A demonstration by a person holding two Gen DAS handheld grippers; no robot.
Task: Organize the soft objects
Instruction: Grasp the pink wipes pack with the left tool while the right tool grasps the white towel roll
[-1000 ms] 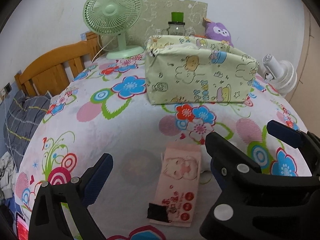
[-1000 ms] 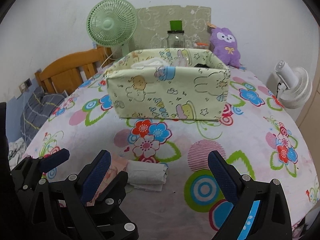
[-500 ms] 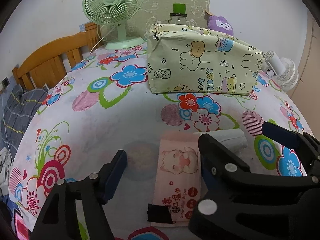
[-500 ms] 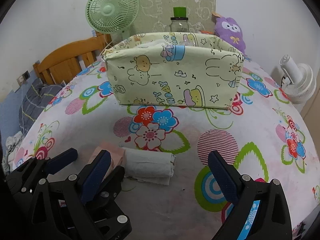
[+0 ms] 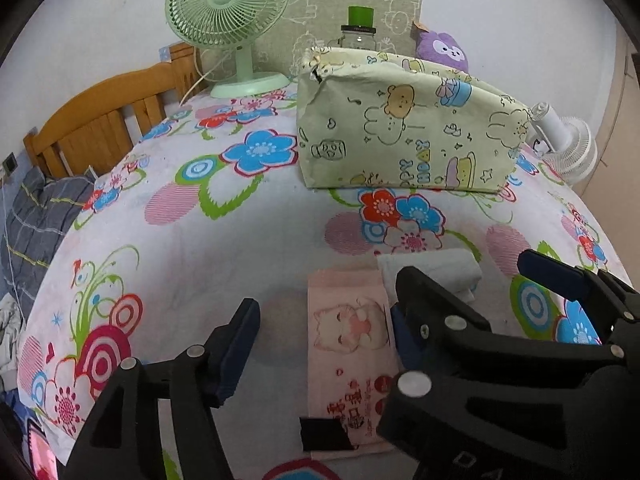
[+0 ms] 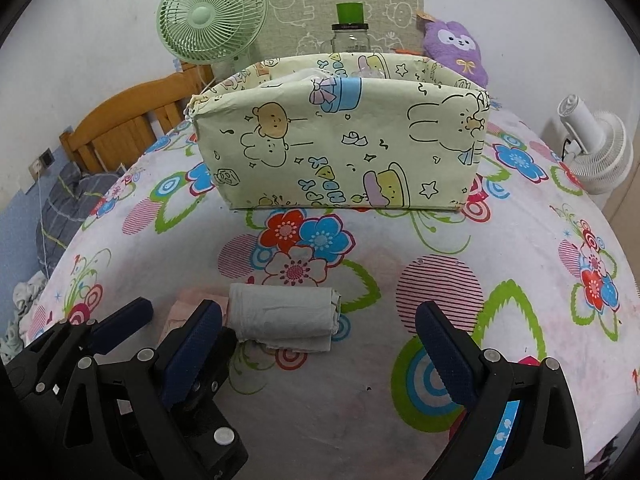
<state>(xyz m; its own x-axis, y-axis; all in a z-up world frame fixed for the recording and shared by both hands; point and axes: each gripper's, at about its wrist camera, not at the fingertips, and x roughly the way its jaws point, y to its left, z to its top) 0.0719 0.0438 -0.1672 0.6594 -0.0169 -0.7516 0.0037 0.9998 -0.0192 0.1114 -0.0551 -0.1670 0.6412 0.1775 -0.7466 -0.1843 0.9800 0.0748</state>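
The pink wet-wipe pack (image 5: 352,364) lies flat on the flowered tabletop (image 5: 256,248), well in front of the cartoon-print storage box (image 6: 340,148), its long axis running from the camera toward the box and its black-taped end nearest the camera. The left gripper (image 5: 324,344) straddles it across the short width, which suits a pinch on a slim soft pack; its jaws have just been closing, yet the left pad stands clear of the pack's edge and the right one sits just beside the other edge, so nothing is clamped yet. Beside the pack, on its right, a rolled grey-white cloth (image 6: 282,314) lies crosswise, parallel to the box front. The right gripper (image 6: 318,344) hangs over it with jaws spread wide and empty, probably lined up to take the roll end to end.
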